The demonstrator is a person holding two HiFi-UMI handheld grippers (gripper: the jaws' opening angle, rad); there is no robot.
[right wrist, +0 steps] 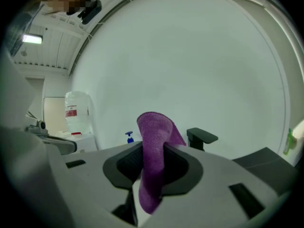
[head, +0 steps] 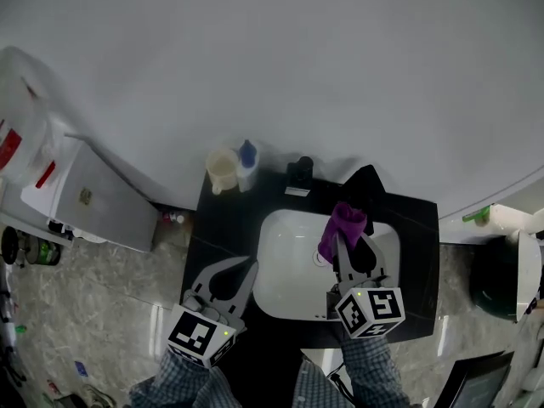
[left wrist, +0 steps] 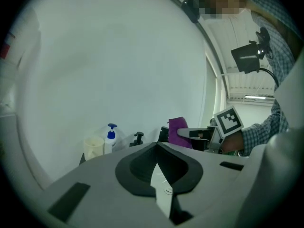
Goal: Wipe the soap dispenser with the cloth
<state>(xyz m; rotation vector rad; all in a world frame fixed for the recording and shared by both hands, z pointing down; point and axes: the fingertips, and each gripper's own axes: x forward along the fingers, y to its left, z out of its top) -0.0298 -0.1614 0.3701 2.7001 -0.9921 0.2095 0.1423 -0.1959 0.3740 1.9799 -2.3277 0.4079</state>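
Right claw [head: 350, 253] pinches 1 purple cloth [head: 342, 226], left claw [head: 247, 269] closed; 1 soap dispenser [head: 247, 163], 1 cup [head: 223, 171].

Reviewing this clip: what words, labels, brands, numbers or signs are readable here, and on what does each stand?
No text can be read in any view.
On the water jug: a red label, print too blurred to read.
On the white cabinet: a small sticker, too small to read.
On the soap dispenser: nothing legible.
On the cubes of the left gripper and right gripper: square markers only, no letters.
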